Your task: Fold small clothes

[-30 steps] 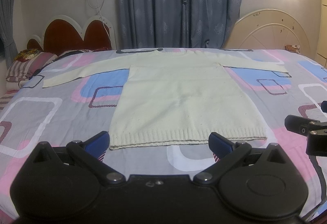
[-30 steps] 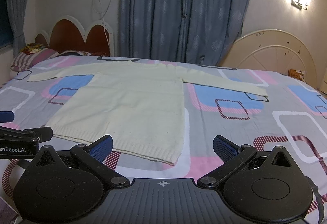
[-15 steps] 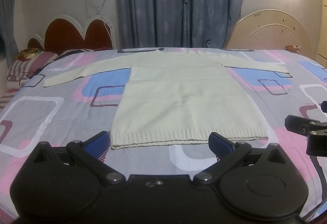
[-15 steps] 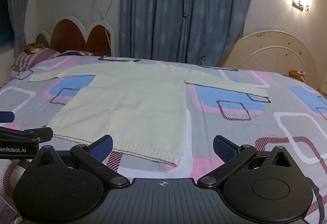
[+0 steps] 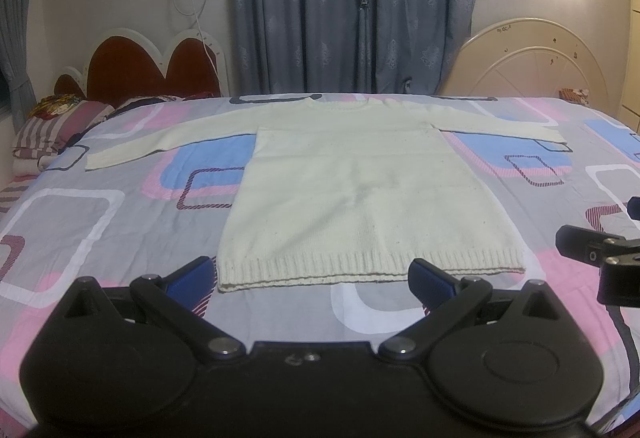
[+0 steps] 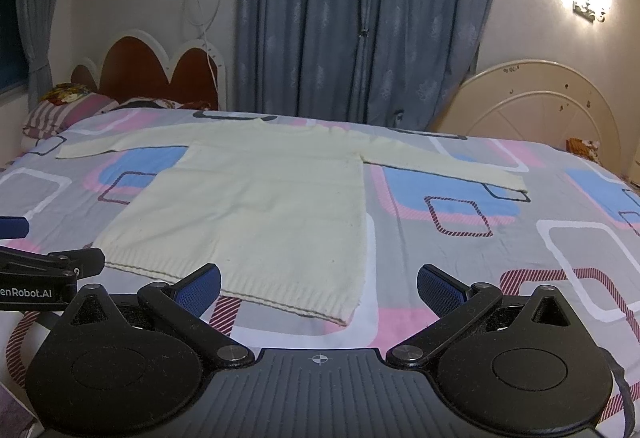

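Note:
A cream knitted sweater (image 5: 360, 194) (image 6: 260, 206) lies flat on the bed, sleeves spread to both sides and ribbed hem toward me. My left gripper (image 5: 310, 276) hovers open just short of the hem, its blue fingertips (image 5: 190, 274) wide apart with nothing between them. My right gripper (image 6: 318, 284) is open too, near the hem's right corner (image 6: 344, 320). In the left wrist view, part of the right gripper (image 5: 592, 258) shows at the right edge. Part of the left gripper (image 6: 44, 274) shows at the left edge of the right wrist view.
The bed sheet (image 5: 100, 222) is grey with pink, blue and white squares. Striped pillows (image 5: 52, 134) lie at the far left by a red headboard (image 5: 152, 66). Blue curtains (image 5: 352, 6) hang behind. A cream footboard (image 5: 532, 62) stands at the right.
Both views have drifted very slightly; the sweater sits a touch higher in frame. Both grippers stay open and the sweater lies untouched.

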{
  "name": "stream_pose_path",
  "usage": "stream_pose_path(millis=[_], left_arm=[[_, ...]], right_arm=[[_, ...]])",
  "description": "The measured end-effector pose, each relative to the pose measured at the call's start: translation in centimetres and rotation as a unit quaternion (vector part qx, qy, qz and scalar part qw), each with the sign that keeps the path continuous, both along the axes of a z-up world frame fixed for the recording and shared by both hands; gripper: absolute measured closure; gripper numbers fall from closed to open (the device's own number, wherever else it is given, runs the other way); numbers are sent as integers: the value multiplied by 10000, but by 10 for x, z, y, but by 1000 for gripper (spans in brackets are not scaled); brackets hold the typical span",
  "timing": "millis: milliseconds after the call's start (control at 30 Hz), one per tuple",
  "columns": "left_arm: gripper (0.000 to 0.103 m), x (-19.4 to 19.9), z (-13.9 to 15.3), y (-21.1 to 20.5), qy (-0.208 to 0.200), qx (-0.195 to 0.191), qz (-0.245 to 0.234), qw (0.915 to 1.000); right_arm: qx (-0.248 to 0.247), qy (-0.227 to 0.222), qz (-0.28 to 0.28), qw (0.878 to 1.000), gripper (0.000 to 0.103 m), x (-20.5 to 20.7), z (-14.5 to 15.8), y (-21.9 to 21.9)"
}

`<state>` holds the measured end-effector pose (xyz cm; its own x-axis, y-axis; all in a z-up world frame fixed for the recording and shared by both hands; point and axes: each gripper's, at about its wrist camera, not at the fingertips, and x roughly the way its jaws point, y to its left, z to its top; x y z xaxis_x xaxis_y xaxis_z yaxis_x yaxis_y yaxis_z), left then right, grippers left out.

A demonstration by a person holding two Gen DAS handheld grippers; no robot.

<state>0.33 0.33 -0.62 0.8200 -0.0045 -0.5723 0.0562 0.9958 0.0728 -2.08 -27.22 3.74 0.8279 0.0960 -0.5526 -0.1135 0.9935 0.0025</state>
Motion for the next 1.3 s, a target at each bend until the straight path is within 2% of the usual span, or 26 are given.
stream_pose_path(millis=[633,733,867,900,1000,1100,1200,1300], left_arm=[[0,2,-1,-1,54,25,51,10000],[0,1,1,-6,-34,221,55,9997],[0,2,6,-15,-241,423,57,9988],[0,5,6,-16,-233,379,50,9990],[0,13,6,-12,-175,-56,-132,9997],[0,27,12,-9,-232,-483,-67,9985],[0,44,21,-9,-462,-662,48,9967],[0,73,23,-11,-544,-773,113,9955]], right_arm=[[3,19,-33,10000,0,0,0,3],[-44,-75,-173,9998,0,0,-2,0],[277,-327,-345,9985,0,0,0,-11],[273,-457,-364,9979,0,0,1,-13],[190,-258,-183,9993,0,7,5,-17],[119,-433,-109,9989,0,15,10,-25],[157,-596,-235,9978,0,32,14,-39],[239,-634,-398,9969,0,69,13,-60]])
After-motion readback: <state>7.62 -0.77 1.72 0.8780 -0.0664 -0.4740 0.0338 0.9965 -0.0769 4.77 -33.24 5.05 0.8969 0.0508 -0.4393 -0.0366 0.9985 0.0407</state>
